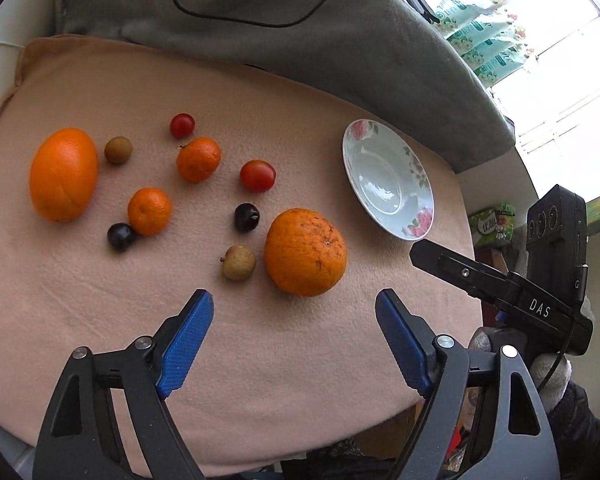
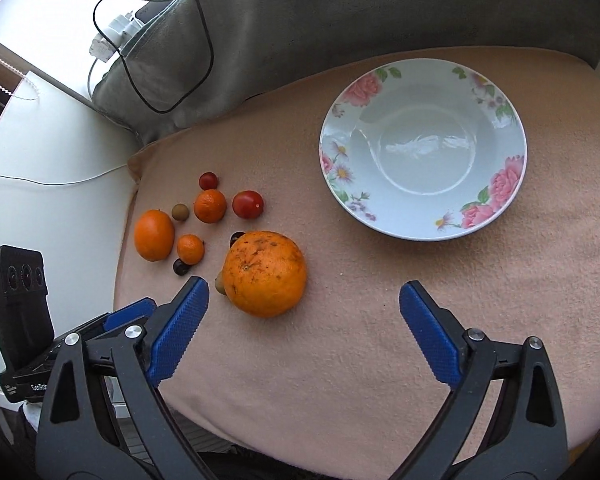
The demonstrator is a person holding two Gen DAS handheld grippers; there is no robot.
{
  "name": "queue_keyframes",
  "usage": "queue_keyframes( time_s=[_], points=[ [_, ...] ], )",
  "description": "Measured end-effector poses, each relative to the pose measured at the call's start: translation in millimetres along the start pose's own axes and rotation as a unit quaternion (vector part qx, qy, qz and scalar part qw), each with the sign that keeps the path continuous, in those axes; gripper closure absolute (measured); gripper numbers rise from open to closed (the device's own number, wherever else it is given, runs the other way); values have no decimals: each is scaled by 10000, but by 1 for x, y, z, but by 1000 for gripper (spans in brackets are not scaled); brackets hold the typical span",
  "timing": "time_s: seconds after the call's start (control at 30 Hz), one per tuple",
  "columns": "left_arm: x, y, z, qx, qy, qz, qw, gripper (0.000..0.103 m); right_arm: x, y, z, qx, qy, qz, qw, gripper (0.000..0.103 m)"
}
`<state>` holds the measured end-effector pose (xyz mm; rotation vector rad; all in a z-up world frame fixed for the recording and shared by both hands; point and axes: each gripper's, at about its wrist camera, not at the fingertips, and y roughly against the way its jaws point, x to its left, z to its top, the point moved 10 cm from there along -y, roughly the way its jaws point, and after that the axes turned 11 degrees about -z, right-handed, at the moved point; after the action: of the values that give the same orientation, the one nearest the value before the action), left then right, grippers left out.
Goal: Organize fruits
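Several fruits lie on a peach cloth. A big rough orange lies nearest the grippers, a smooth oval orange at far left. Between them are two mandarins, two red tomatoes, two dark fruits and two brown longans. An empty floral bowl stands to the right. My left gripper is open and empty, just short of the big orange. My right gripper is open and empty, right of that orange.
A grey blanket with a black cable lies behind the cloth. The cloth's near edge drops off below the grippers. The right gripper's body shows at the right of the left wrist view. White furniture stands left.
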<state>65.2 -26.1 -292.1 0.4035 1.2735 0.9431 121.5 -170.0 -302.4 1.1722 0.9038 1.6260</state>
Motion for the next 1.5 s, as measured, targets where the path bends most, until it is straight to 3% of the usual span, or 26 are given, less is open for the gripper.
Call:
queue_keyframes(
  time_s=[0.27, 0.6, 1.07, 1.4, 1.5],
  points=[
    [0, -26, 6, 262, -326, -105, 9991, 33, 10, -29, 3, 339, -50, 286, 9990, 11],
    [2, -45, 0, 458, -330, -229, 9981, 43, 29, -52, 1, 655, -77, 508, 9965, 12],
    [8, -53, 0, 472, -344, -242, 9980, 45, 32, -72, 0, 905, -157, 601, 9940, 15],
    [8, -56, 2, 471, -419, -182, 9978, 51, 39, -76, -4, 1032, -147, 782, 9915, 30],
    [9, -55, 2, 469, -421, -188, 9978, 53, 39, -76, -4, 1008, -106, 763, 9919, 30]
  ],
)
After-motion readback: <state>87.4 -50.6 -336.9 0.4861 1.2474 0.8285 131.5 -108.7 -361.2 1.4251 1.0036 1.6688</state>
